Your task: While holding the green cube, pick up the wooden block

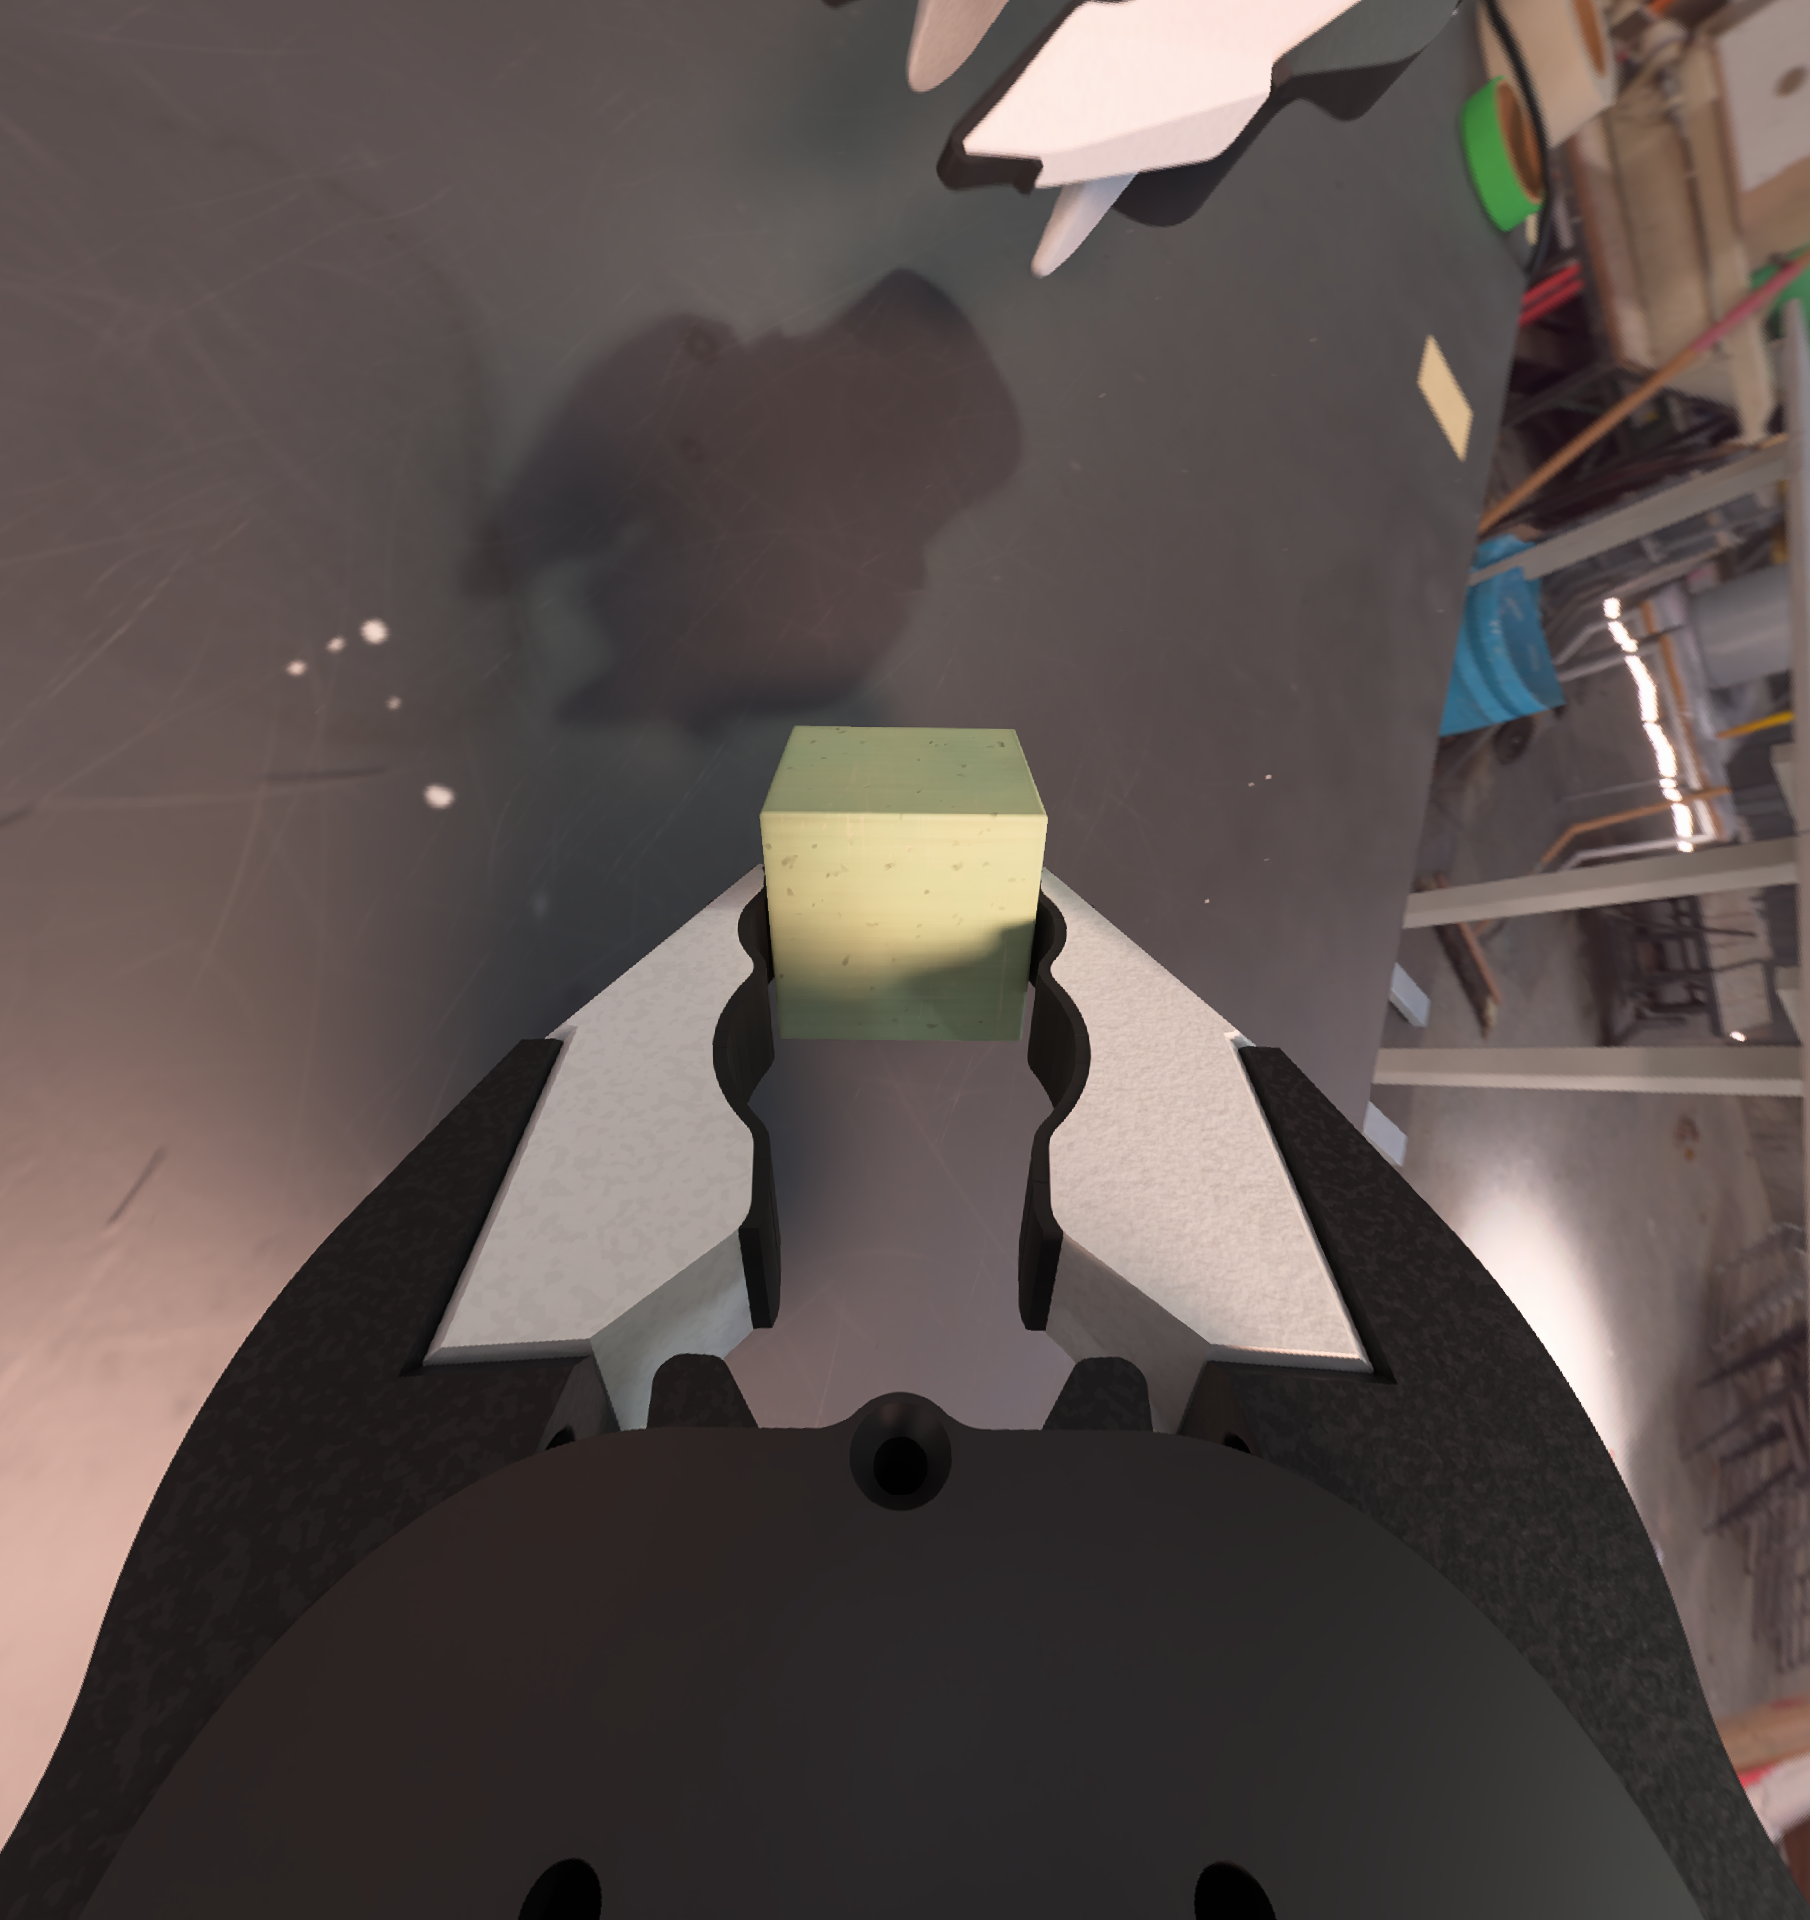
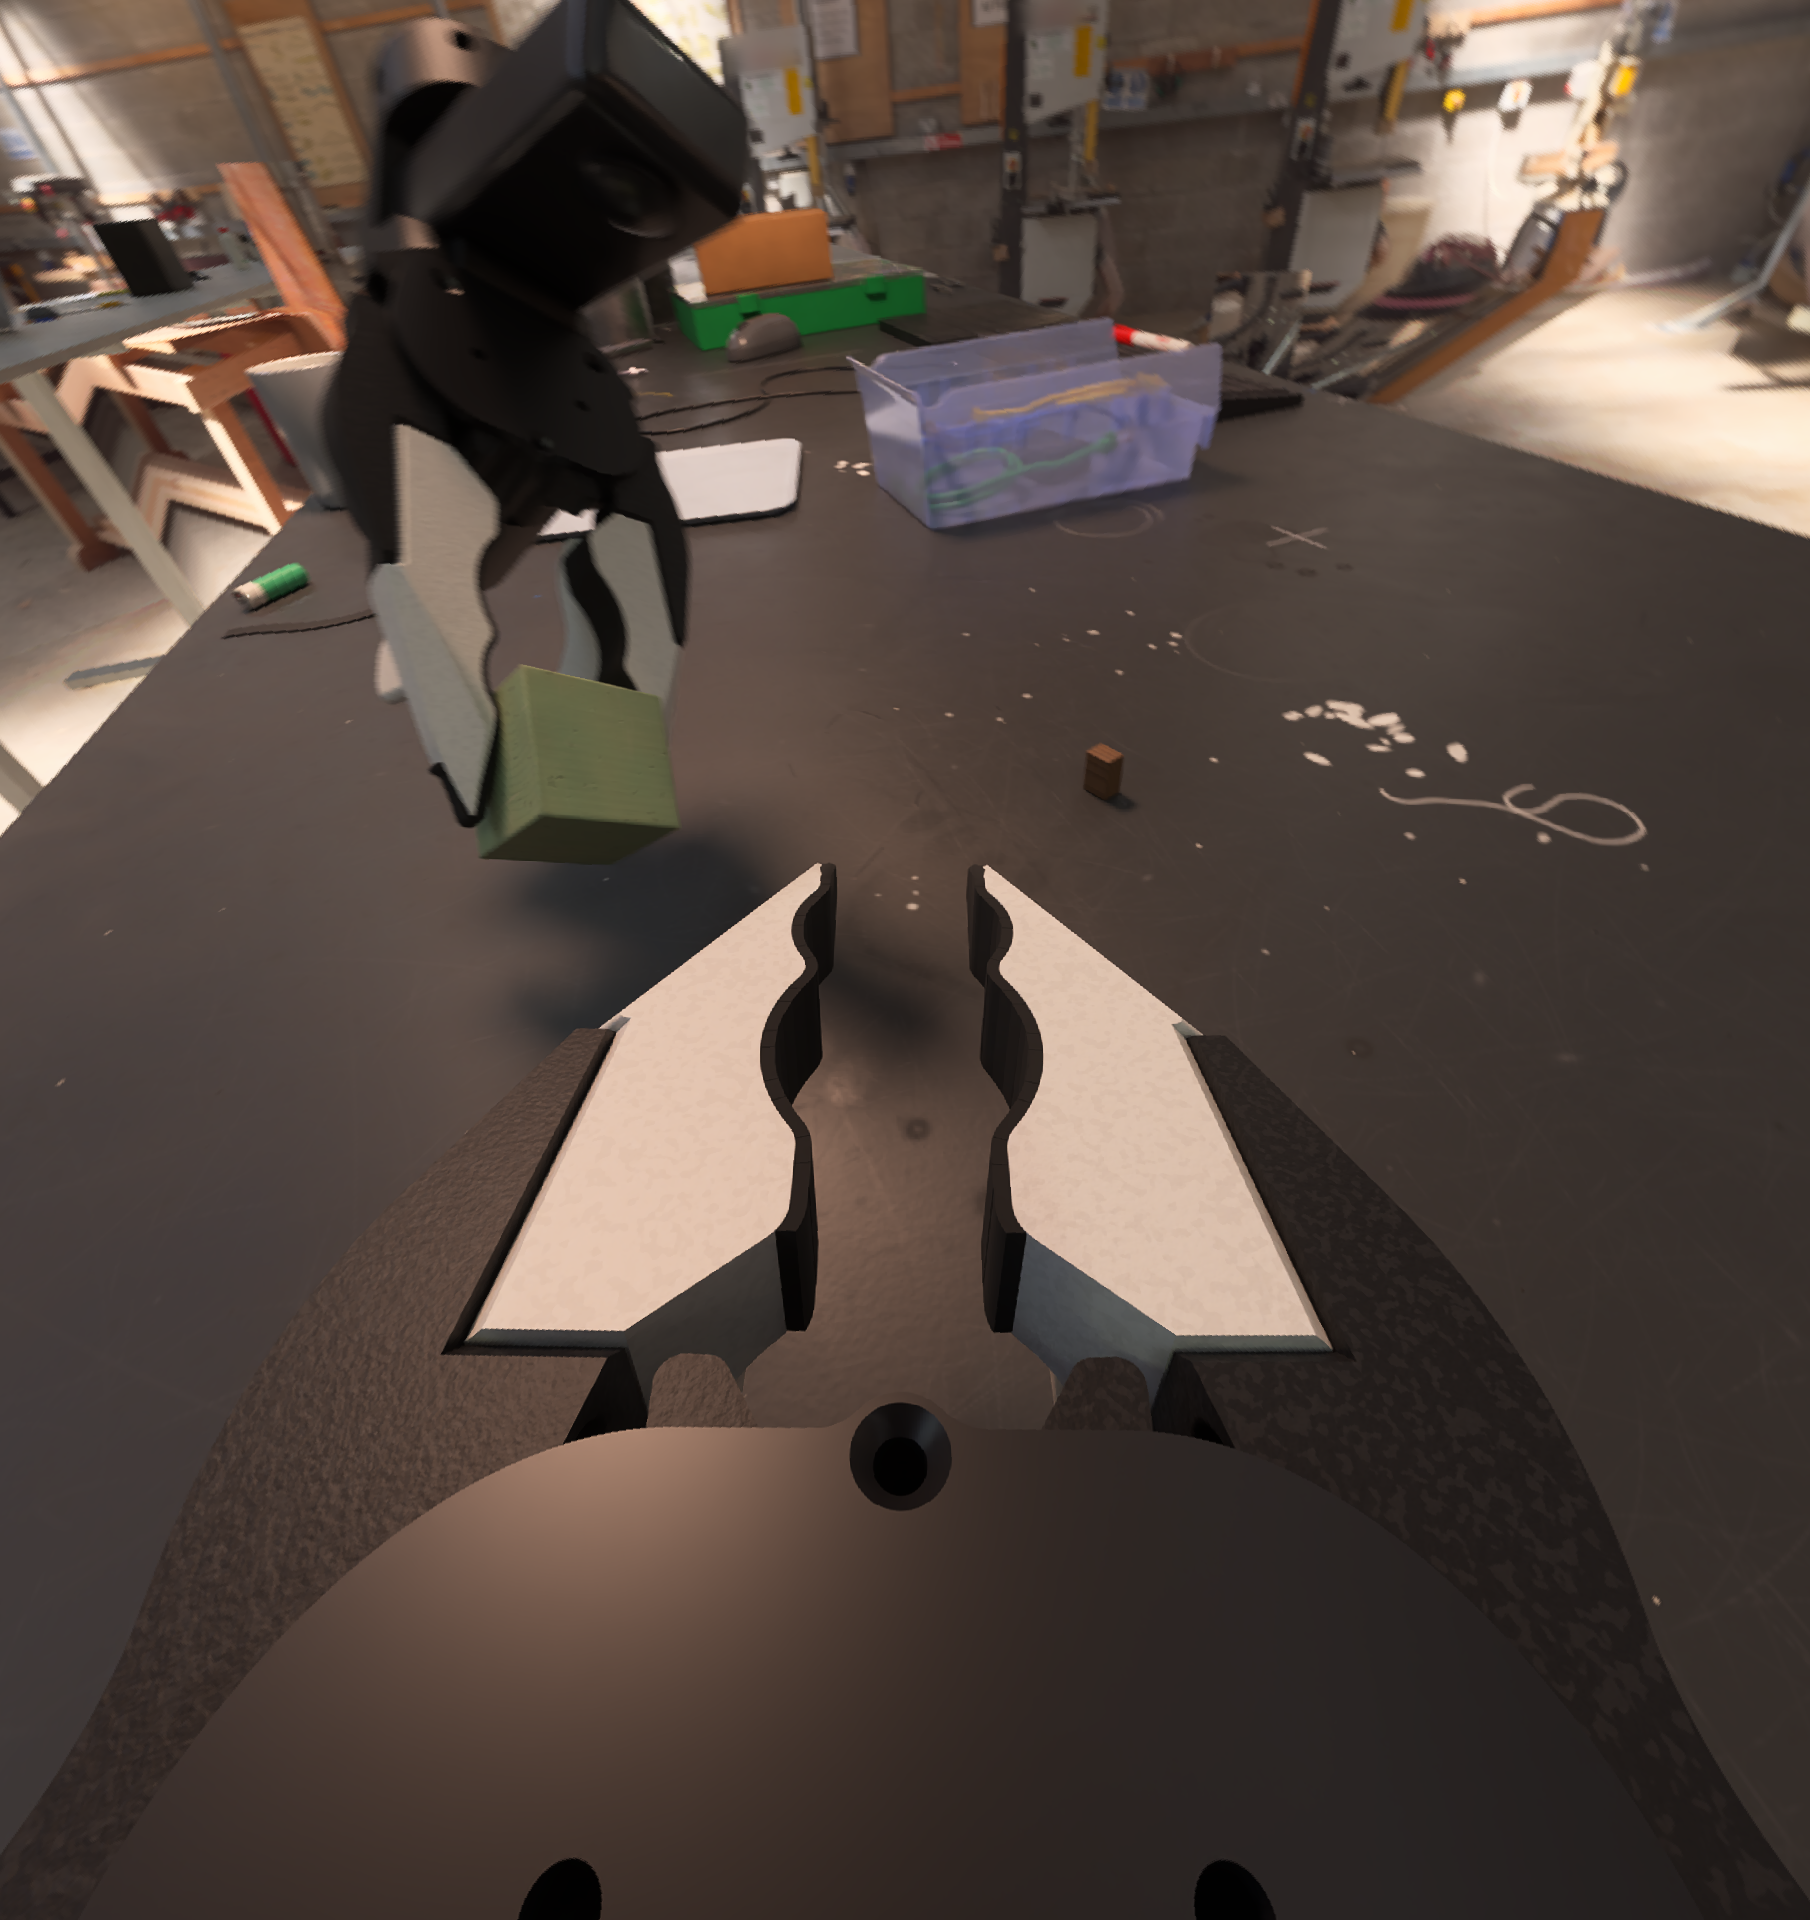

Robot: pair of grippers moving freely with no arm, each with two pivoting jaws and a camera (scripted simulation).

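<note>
While I watched the left wrist view, my left gripper (image 1: 903,914) had its two fingers pressed against opposite faces of the green cube (image 1: 901,883), which sat between the fingertips and stuck out beyond them. Below the cube lay the dark table (image 1: 257,520), scratched and dotted with pale specks, and a soft shadow spread across it ahead of the cube. At the top edge of that view I could see part of my right gripper (image 1: 1140,104), white pads on a black body, well apart from the cube.

From the right wrist view, the left gripper (image 2: 558,769) hung above the table (image 2: 1400,1039) on my left side, tilted, with the green cube (image 2: 579,769) clamped at its tips and clear of the surface; a shadow lay beneath it. My right gripper (image 2: 901,894) had its jaws parted by a narrow gap with nothing between them, only bare tabletop showing through. The wooden block (image 2: 1102,771), small and brown, stood upright on the table ahead and a little to the right of those fingertips, apart from both grippers and untouched.

Farther back on the table I saw a clear plastic bin (image 2: 1036,426) with cords inside, a flat white pad (image 2: 735,478), a green case (image 2: 797,307) and a small green cylinder (image 2: 272,584) near the left edge. White chalk marks (image 2: 1514,821) lay to the right of the block.
</note>
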